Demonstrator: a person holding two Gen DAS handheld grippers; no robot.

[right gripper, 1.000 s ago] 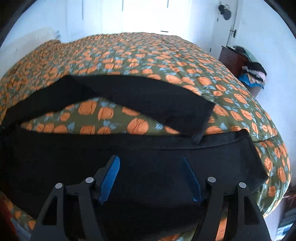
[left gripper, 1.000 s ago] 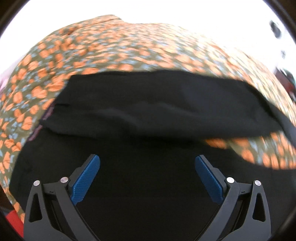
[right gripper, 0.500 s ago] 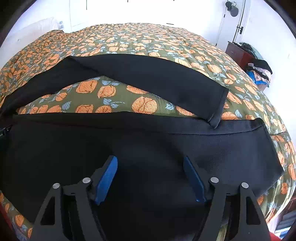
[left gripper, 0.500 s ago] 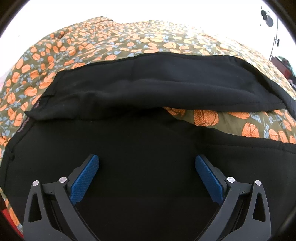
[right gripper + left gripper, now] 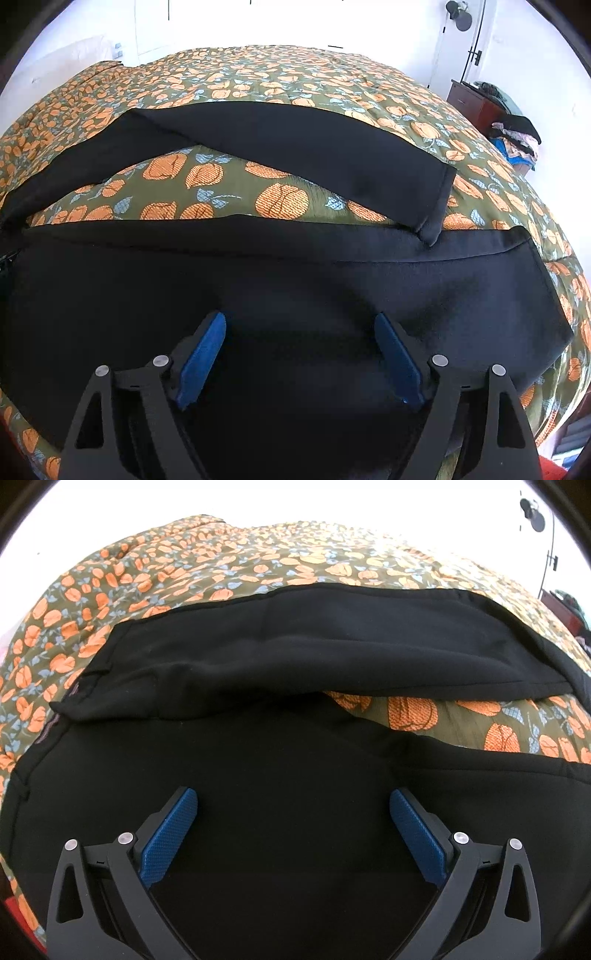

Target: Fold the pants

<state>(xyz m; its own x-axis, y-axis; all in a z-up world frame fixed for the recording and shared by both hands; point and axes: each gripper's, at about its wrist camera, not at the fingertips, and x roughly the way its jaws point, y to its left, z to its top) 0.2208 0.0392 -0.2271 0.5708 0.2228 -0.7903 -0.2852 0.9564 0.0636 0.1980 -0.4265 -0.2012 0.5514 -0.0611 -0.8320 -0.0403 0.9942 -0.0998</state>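
Both jaws are spread wide, nothing gripped: left gripper (image 5: 293, 805) and right gripper (image 5: 299, 328) hover over the black fabric pants (image 5: 295, 280) on the orange-flowered olive bedspread (image 5: 280, 79). Legs run sideways across both views. Only the right view shows the hems; left shows the waist end.

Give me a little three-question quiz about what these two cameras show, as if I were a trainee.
1. True or false: the left claw is clamped on the black pants.
2. The far pant leg's cuff touches: A) a pillow B) the near pant leg C) the dresser
3. Fill in: the bedspread is printed with orange ____.

Key: 1 false, both it and the right claw are open. 2 B. 3 pumpkins.
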